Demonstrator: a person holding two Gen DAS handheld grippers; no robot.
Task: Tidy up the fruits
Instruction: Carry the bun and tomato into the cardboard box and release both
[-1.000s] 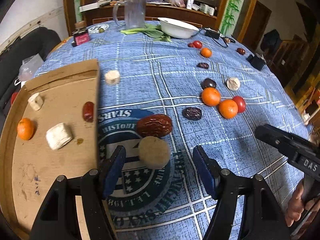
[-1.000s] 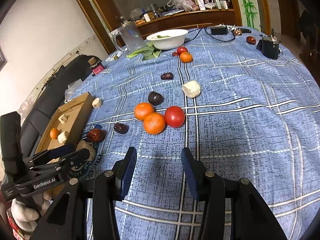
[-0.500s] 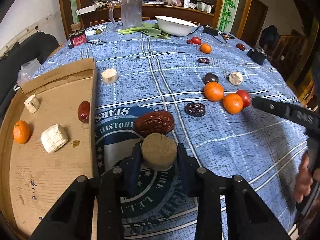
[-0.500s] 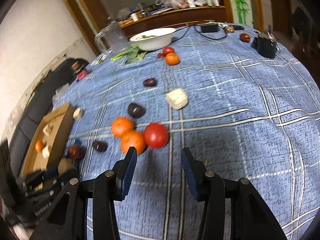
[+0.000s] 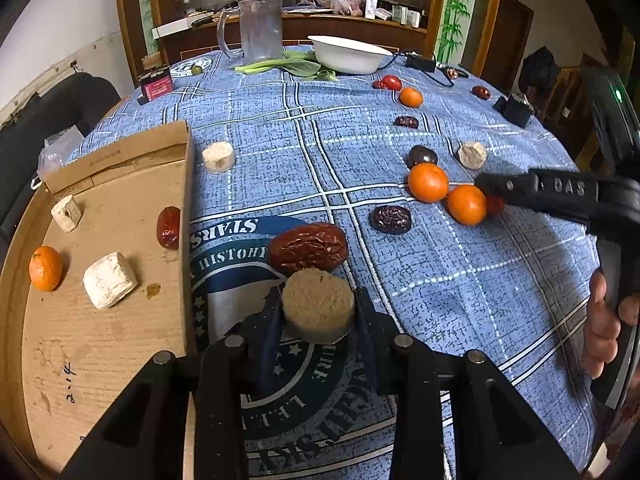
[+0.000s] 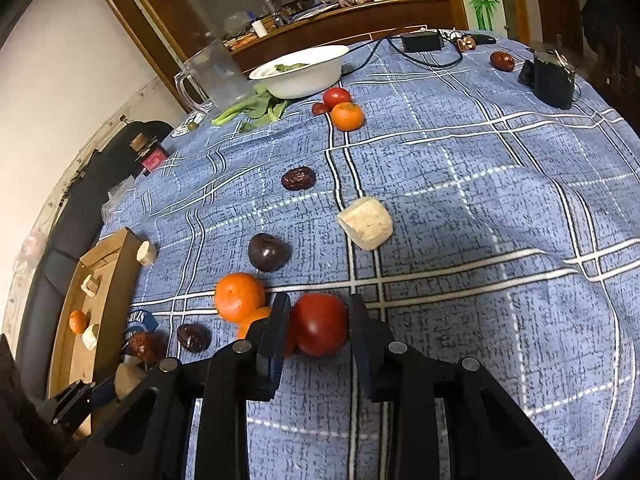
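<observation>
While the left wrist view is looking across the blue plaid tablecloth (image 5: 460, 280), the left gripper (image 5: 318, 316) is pinching a round tan cake slice (image 5: 318, 304) between its blue pads, the slice sitting on the cloth's printed emblem just in front of a large red date (image 5: 307, 246). Along the table's left edge, a cardboard box lid (image 5: 120, 320) is holding a small mandarin (image 5: 45, 268), a white cube-shaped piece (image 5: 109, 279), a smaller pale piece (image 5: 67, 213) and a red date (image 5: 169, 227) lying against the lid's right wall. Just outside the lid's far corner, another pale round slice (image 5: 218, 156) is resting on the cloth. Toward the table's right edge, the right gripper (image 5: 492, 196) is reaching in beside two mandarins (image 5: 466, 204).

Where the right wrist view is looking forward, the right gripper (image 6: 318, 324) is closing its fingers (image 6: 276, 320) around a red tomato (image 6: 319, 324), both pads touching its sides. A mandarin (image 6: 239, 296) is lying just left of it, with a dark plum (image 6: 267, 252) and a pale chunk (image 6: 366, 222) farther on. At the table's far edge, a white bowl (image 6: 304, 76) is holding green leaves, beside a glass pitcher (image 6: 218, 76).
</observation>
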